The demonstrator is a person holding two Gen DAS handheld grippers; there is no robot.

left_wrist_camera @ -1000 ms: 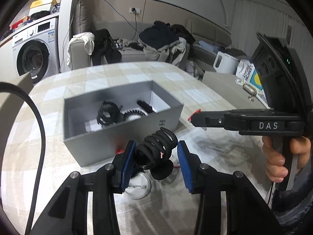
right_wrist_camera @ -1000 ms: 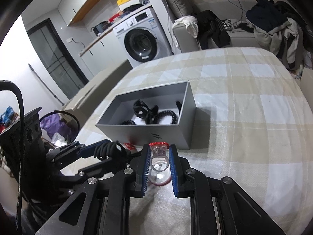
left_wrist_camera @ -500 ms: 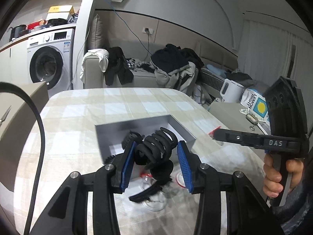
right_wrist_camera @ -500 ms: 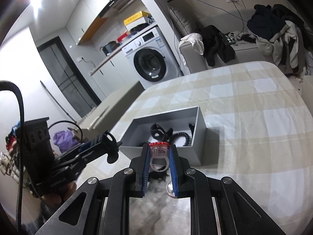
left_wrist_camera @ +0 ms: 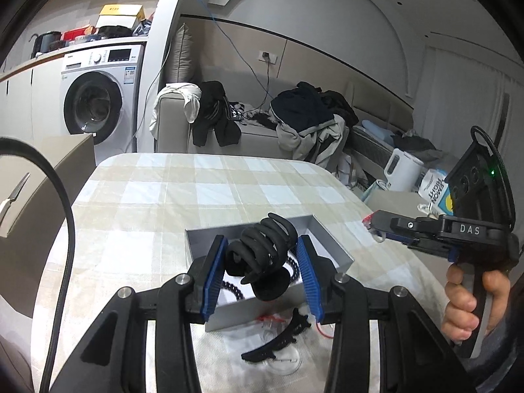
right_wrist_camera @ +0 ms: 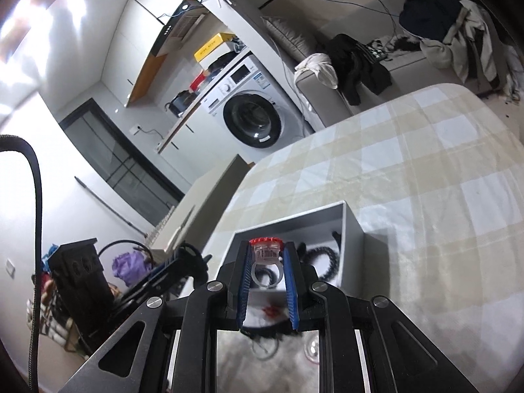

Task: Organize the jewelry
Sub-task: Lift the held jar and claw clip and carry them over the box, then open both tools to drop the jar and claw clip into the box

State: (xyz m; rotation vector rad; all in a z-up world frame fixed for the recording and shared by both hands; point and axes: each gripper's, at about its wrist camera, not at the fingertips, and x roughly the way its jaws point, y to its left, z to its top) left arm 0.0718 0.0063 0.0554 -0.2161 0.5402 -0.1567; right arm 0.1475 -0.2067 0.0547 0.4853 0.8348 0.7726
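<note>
My left gripper [left_wrist_camera: 261,241] is shut on a black claw hair clip [left_wrist_camera: 267,252], held above the near end of an open grey box [left_wrist_camera: 330,245] on the checked table. The box holds black hair ties and clips. In the right wrist view my right gripper [right_wrist_camera: 267,248] is shut on a clear plastic ring with a red top [right_wrist_camera: 266,257], hanging over the near edge of the same grey box [right_wrist_camera: 355,226]. The right gripper [left_wrist_camera: 373,224] also shows at the right of the left wrist view, with a hand on its grip. At the left of the right wrist view the left gripper [right_wrist_camera: 191,260] shows.
A flat black hair clip [left_wrist_camera: 278,340] and clear plastic pieces [left_wrist_camera: 283,362] with red bits lie on the tablecloth just in front of the box. Beyond the table stand a sofa [left_wrist_camera: 255,137] piled with clothes, a washing machine [left_wrist_camera: 95,104] and a white kettle [left_wrist_camera: 401,172].
Both grippers have risen and tilted, each keeping its item. The box now sits lower and straight under them in both views. The flat black clip on the table has come into sight.
</note>
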